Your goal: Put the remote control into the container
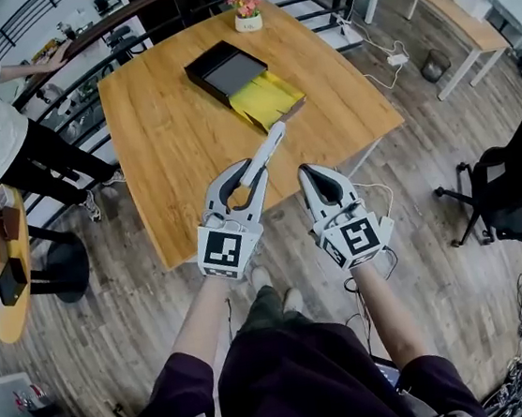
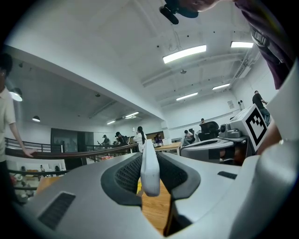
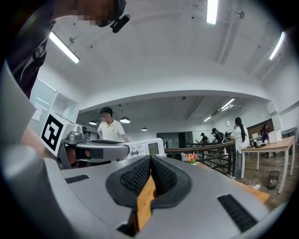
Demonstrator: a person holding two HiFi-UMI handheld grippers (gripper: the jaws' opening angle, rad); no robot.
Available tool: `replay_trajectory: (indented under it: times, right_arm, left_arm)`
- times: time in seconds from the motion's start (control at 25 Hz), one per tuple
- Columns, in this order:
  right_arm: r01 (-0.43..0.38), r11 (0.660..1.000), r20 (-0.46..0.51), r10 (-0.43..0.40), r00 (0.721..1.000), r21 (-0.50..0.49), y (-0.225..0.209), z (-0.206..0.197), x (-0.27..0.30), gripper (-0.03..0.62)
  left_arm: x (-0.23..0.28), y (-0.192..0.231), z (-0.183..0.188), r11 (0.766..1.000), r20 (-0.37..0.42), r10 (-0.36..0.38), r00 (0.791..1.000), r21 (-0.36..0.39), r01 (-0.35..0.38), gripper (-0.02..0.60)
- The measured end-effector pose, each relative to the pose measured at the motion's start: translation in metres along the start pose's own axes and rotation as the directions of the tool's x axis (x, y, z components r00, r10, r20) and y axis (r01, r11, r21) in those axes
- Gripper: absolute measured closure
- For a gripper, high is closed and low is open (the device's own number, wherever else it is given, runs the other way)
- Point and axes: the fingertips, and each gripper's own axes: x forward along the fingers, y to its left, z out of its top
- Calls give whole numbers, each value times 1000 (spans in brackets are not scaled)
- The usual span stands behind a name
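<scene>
Below, wooden table on plank floor

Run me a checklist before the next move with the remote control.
1. Remote control gripped: ok. The left gripper has its jaws closed on it, and it sticks out forward.
2. Grip firm enough for the carry: cannot tell.
3. Right gripper out of the way: ok. Its jaws are together with nothing between them.
4. Black container open: ok. Nothing shows inside it.
5. Way across the table: ok. There is bare wood up to the container, and the flower pot stands beyond it.
6. Remote over the container: not ok. It is short of it, by the table's near edge.
</scene>
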Motion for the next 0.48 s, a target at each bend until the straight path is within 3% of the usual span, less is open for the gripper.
replay_trajectory:
  times: [0.48]
  right_arm:
    - [37, 999, -22, -37, 999, -20, -4, -6, 90, 574]
  left_arm:
    - [38, 73, -16, 998, 10, -58, 998, -12, 58, 474]
